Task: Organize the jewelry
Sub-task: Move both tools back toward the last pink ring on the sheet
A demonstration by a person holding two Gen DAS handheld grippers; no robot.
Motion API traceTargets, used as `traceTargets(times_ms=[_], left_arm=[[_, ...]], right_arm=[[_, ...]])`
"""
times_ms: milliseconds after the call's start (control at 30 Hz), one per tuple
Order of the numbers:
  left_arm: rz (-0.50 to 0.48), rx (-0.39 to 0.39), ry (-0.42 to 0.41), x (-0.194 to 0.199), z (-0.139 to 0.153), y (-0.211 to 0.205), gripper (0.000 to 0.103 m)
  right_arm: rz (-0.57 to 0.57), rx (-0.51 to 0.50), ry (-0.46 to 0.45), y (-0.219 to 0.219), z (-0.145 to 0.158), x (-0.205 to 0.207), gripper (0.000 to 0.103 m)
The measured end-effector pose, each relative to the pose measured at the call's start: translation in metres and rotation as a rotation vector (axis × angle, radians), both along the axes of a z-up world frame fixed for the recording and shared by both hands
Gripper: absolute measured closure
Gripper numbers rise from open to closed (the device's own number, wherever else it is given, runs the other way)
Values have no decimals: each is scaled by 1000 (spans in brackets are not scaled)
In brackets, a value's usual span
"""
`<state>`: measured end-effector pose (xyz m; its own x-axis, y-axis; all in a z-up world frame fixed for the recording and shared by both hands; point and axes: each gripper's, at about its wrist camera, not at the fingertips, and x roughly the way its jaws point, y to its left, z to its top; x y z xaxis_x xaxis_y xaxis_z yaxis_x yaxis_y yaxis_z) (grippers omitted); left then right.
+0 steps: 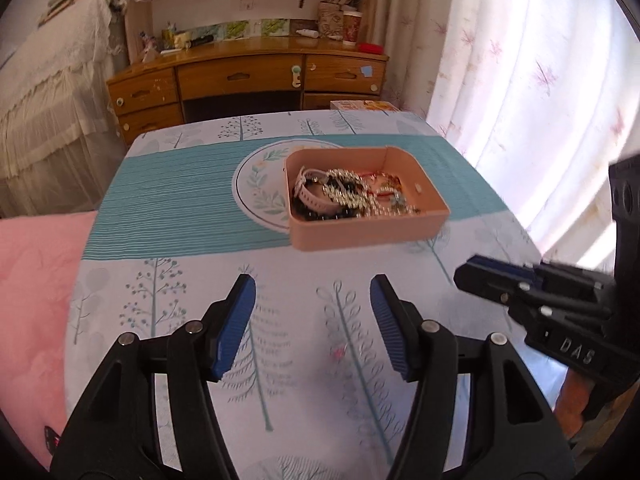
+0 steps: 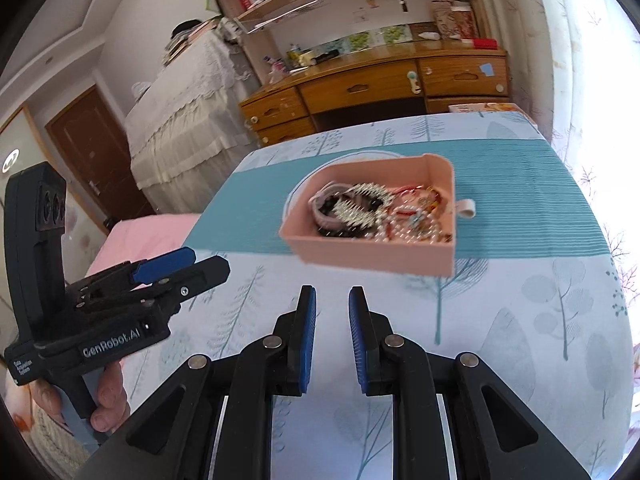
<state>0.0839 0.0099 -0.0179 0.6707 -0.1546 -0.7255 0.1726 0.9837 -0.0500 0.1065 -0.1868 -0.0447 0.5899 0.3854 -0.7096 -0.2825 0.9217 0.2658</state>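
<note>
A peach-pink open box stands on the table's teal band, and it also shows in the right wrist view. It holds a tangle of jewelry: a white strap, silver bead chains, black beads and red cords, also seen from the right wrist. My left gripper is open and empty, short of the box. My right gripper is open with a narrower gap, empty, also short of the box. Each gripper shows in the other's view: the right one and the left one.
The table has a tree-print cloth with a round leaf motif under the box. A pink cushion lies left of the table. A wooden desk stands beyond, curtains at right.
</note>
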Motion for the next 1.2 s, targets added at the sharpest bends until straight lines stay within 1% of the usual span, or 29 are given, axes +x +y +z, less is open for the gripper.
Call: traceTargets(times_ms=[100,167,367,567,733,833,933,967,1000,1033,1100,1200], left_arm=[[-44,68,-10,-23,-7,-5,46],[-67,92,-3,-32,-13,-8,46],[-98,94,44,-46,-35,-10,46],[-135,96,93,-43,-57,-7,46],[-156,108,113,-32,-70,0,46],[-193,108,113,-27,-76,1,46],[-236,128,113,-20,-83,-1,46],[-247,137,110,-17,-86,-1,47],[-259,143,113,-13,-88,-1,50],[-274,143,123,-9,-90,-1,57],[-317,130,142,0,-93,-2,66],[-386,128,143,12,-93,-3,68]], right_arm=[[19,-6,5,6,-2,-16,86],[20,-17,6,9,-6,-30,86],[4,-31,41,12,-25,-55,86],[-28,-66,99,5,-55,-55,82],[-47,-59,157,0,-77,-47,82],[-58,-65,156,0,-83,-42,82],[-61,-79,141,3,-83,-37,82],[-60,-81,138,5,-83,-36,82],[-57,-82,134,6,-84,-35,82],[-56,-82,130,6,-84,-34,82],[-53,-84,124,8,-83,-33,82],[-49,-85,114,10,-83,-33,82]])
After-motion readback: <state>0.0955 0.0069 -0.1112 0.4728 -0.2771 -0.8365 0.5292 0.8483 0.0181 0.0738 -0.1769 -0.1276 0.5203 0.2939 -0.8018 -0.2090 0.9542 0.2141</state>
